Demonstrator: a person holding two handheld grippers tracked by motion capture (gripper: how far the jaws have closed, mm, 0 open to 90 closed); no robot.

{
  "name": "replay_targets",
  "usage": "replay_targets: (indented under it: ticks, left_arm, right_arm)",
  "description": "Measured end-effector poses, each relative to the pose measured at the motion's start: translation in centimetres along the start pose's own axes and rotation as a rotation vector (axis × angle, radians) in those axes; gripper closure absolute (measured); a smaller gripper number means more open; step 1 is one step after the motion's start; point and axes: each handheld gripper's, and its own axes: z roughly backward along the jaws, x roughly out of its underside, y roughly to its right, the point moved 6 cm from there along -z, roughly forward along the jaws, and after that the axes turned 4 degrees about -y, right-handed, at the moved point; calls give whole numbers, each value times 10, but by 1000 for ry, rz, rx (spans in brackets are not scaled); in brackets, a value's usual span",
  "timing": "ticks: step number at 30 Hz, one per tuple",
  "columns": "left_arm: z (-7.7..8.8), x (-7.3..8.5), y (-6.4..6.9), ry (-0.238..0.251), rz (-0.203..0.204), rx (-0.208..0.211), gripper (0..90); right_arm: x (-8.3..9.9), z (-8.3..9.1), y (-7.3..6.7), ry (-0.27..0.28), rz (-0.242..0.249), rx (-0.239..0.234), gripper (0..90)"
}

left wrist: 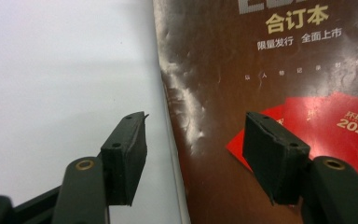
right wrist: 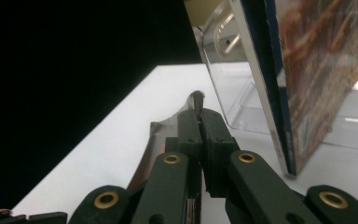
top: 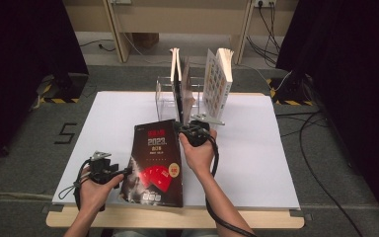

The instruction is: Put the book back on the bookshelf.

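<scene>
Item: dark magazine, flat on white board, near edge. My right gripper clamped on its far corner; left gripper jaws apart, straddling left edge. Clear rack behind holds upright books. Judged: magazine not yet shelved; lift and slot remain.

Recording studio, black curtains, floor cables, taped marks
</scene>
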Motion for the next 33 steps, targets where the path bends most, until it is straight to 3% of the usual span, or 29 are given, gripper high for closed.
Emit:
replay_targets:
  ticks: [10,22,23,24,33]
  left_arm:
    - [4,-3,1,23,2,-3,378]
    - [9,-8,4,72,-10,-4,386]
    - [10,-8,6,70,8,2,387]
    - [11,-9,5,80,-11,-5,388]
    - [21,-20,17,152,-32,12,418]
  right_arm:
    - [-27,15,-23,102,70,-8,879]
    - [-57,27,-42,215,96,-6,878]
    - [-58,28,-44,223,90,-6,879]
    - [-60,28,-44,229,90,-5,879]
    - [-71,31,-51,275,86,16,879]
